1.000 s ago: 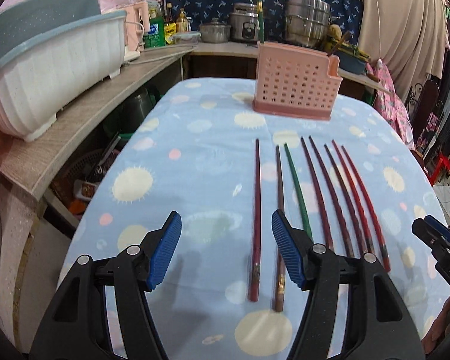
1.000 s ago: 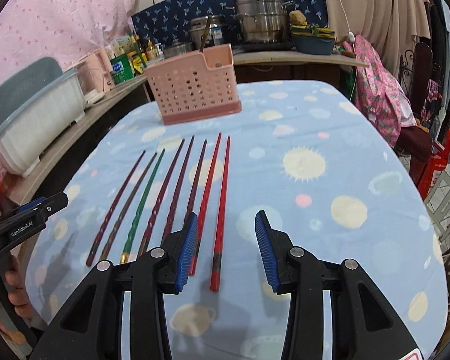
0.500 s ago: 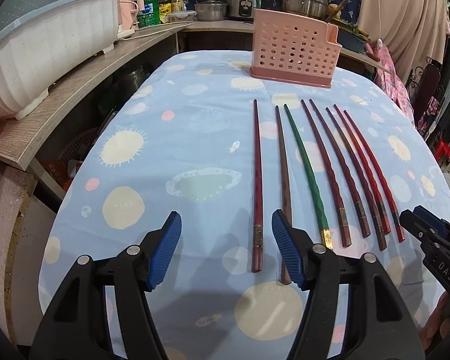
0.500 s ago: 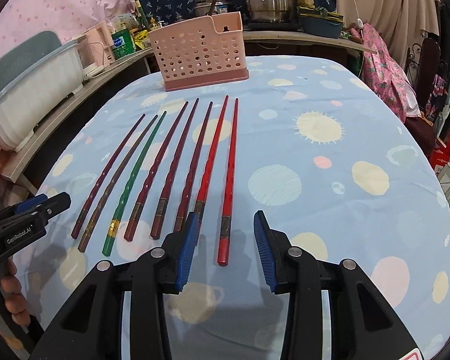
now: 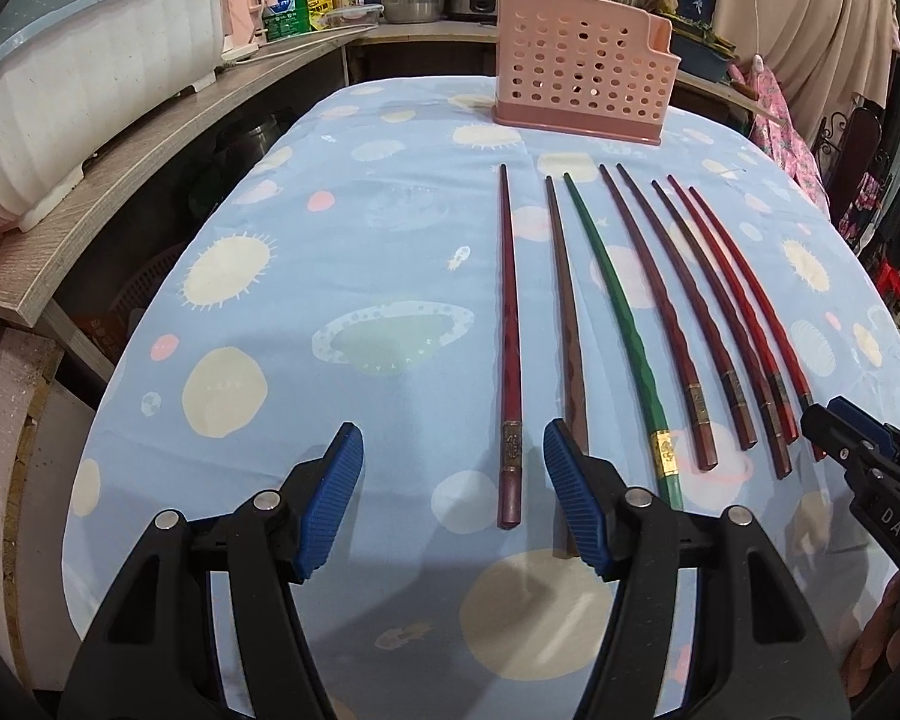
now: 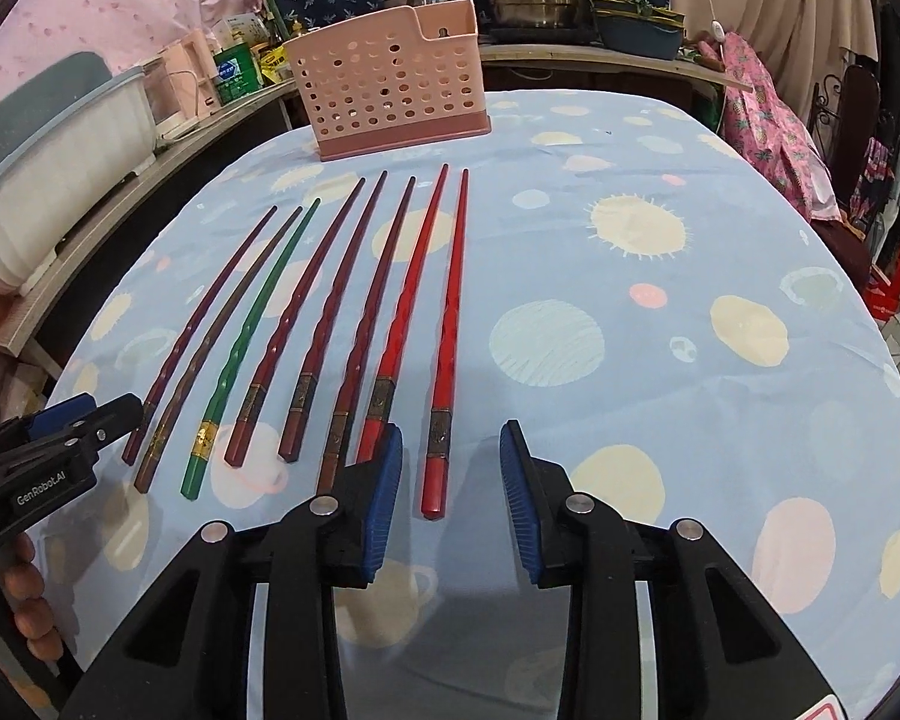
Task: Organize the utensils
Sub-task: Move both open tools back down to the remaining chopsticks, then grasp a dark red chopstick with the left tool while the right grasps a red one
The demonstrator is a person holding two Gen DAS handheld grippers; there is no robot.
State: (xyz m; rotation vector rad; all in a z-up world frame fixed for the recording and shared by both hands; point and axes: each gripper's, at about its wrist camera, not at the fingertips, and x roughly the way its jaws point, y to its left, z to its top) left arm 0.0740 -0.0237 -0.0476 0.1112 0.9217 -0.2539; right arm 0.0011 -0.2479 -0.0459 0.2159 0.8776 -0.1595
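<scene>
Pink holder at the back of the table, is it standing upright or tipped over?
Upright. The pink holder sits flat on its base on the table, open top facing up. Contents cannot be told.

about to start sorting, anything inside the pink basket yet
Through the holes of the pink basket only light and background show, and no utensils rise above its rim. Its floor is hidden by the solid base.

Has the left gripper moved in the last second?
Yes. The left gripper has come forward toward the pink basket, and the leftmost chopstick's near end now lies between its open jaws.
</scene>
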